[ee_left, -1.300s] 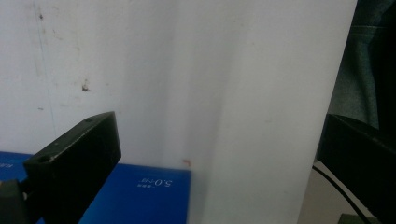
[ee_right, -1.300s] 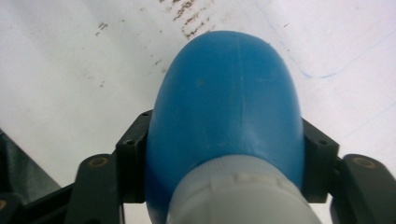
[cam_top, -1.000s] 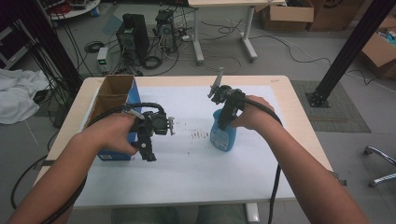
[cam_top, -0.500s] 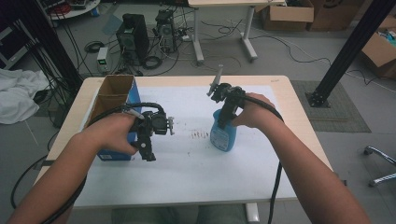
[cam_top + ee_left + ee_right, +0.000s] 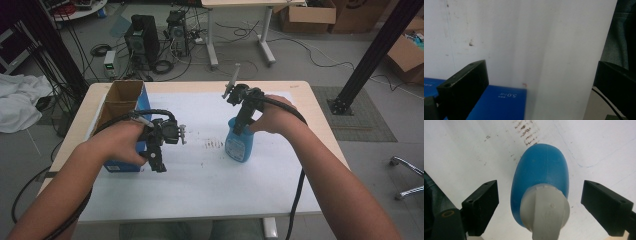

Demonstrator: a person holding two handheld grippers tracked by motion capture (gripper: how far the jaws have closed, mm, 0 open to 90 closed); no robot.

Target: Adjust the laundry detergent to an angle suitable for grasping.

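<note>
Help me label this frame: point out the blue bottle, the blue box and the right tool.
Bottle [image 5: 541,170]: right gripper view, on its blue body.
Box [image 5: 122,97]: high view, on its open brown inside wall.
Right tool [image 5: 540,200]: right gripper view, midway between its open jaws, either side of the bottle's cap.

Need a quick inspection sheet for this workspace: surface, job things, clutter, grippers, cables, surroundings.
Surface: wooden table under a white sheet, with a patch of brown specks.
Job's things: blue plastic bottle with a grey-white cap, upright on the sheet.
Clutter: open blue cardboard box at the left edge.
Grippers: right gripper has just been opening, its jaws either side of the cap and clear of it; left gripper open, nothing between, beside the box.
Cables: a black cable trails from each gripper.
Surroundings: computer towers, cardboard cartons, loose floor wiring.
</note>
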